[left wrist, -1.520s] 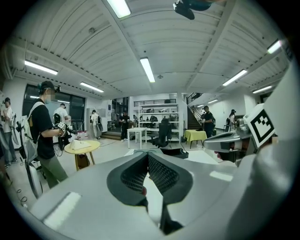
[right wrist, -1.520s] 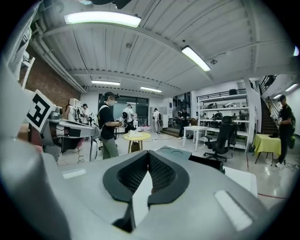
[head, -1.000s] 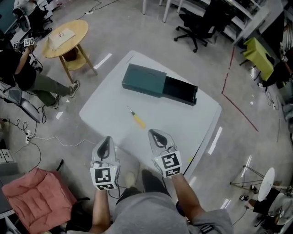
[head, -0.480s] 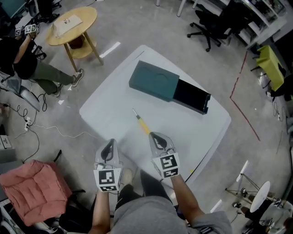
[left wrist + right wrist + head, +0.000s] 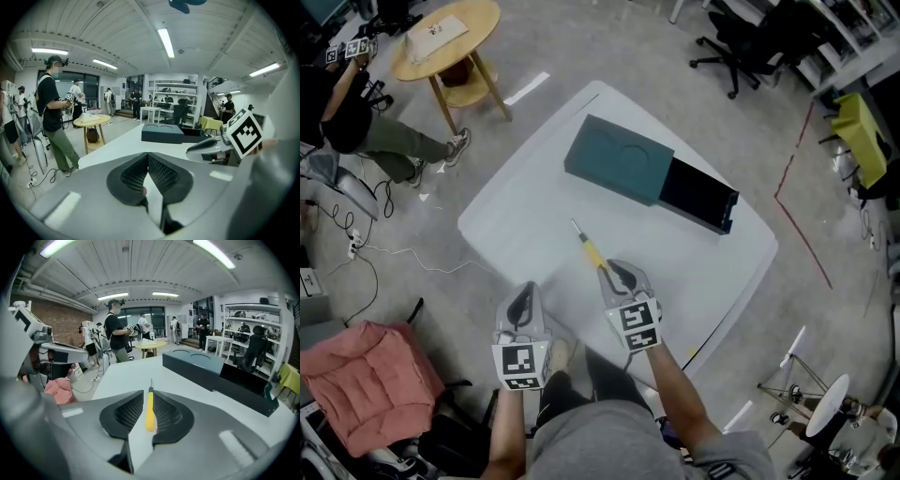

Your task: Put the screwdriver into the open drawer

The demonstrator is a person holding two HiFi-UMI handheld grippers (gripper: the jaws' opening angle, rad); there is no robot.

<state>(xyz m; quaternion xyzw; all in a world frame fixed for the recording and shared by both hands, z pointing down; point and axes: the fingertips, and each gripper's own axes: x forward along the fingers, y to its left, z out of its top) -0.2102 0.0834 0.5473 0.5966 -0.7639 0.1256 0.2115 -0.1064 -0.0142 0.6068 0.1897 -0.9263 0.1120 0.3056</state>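
A screwdriver (image 5: 591, 247) with a yellow handle lies on the white table (image 5: 525, 220), its metal tip pointing away from me. My right gripper (image 5: 617, 272) is at the near end of the handle. In the right gripper view the handle (image 5: 149, 411) lies between the jaws of the right gripper (image 5: 149, 397), which are opening, with a little gap on each side. The dark teal cabinet (image 5: 619, 157) stands farther back, its drawer (image 5: 698, 199) pulled open to the right. My left gripper (image 5: 521, 292) hangs shut over the table's near edge with nothing in it; its tips (image 5: 148, 157) meet.
A round wooden side table (image 5: 455, 33) stands at the far left, with a seated person (image 5: 356, 122) beside it. A pink cushion (image 5: 370, 384) lies on the floor at my left. Office chairs (image 5: 741, 37) stand beyond the table. Cables run across the floor at left.
Both grippers have sunk toward the table. The right one has come over the screwdriver's handle and its jaws have parted around it.
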